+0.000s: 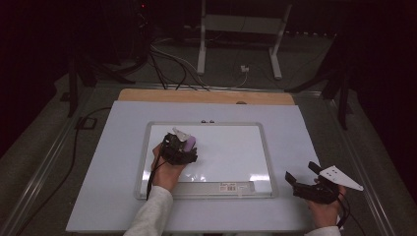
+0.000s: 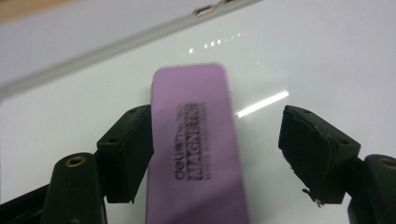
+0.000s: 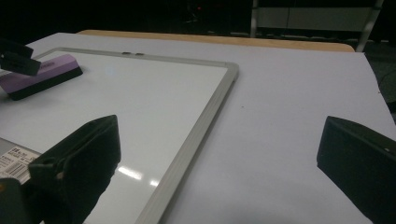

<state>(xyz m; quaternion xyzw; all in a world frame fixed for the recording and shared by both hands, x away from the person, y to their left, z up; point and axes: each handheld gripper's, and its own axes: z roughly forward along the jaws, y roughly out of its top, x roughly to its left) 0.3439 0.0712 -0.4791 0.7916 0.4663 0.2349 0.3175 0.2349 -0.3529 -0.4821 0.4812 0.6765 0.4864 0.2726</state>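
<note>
Eraser [image 2: 194,144] first: purple whiteboard eraser with black print on top, lying flat on the whiteboard [image 1: 231,152], up in the board's 10 o'clock area in my high view. My left gripper [image 1: 183,145] sits right over it. Looking along that gripper, the eraser lies between the jaws; one pad is touching or nearly touching one long side, the other stands well clear of the far side, so I'd call the claw loose, not gripping. From the right gripper view the eraser lies flat on the board, dark underside down.

Whiteboard has a silver frame and a barcode sticker on its near edge, and lies on a pale sheet [image 1: 295,128] covering the table.

My right gripper [image 1: 307,181] is off at 4 o'clock from the board, over the sheet, jaws spread wide with nothing between them.
</note>
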